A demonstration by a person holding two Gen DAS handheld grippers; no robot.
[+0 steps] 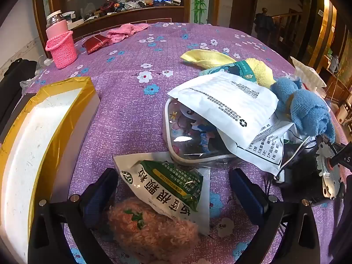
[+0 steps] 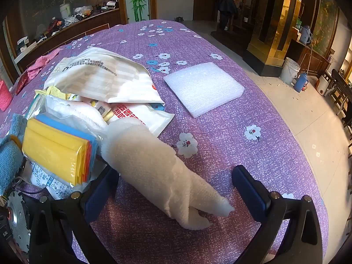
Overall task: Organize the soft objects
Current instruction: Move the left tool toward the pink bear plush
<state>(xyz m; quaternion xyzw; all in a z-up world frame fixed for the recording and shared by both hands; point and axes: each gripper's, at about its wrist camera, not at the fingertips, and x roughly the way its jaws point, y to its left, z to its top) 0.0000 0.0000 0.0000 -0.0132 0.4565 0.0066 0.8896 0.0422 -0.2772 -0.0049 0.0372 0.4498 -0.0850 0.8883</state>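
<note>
Hanging wide open over the purple flowered tablecloth (image 2: 253,114), the right gripper (image 2: 176,189) has a rolled cream towel (image 2: 154,167) lying loose between its fingers, squeezing nothing, probably ready to pick it up. The left gripper (image 1: 173,191) is wide open too, above a fuzzy pink plush (image 1: 151,228) and a green-and-white snack bag (image 1: 169,189), with the gold-taped white box (image 1: 33,136) beside them, likely for holding soft things.

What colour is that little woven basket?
Pink; the basket shows best in the left wrist view.
</note>
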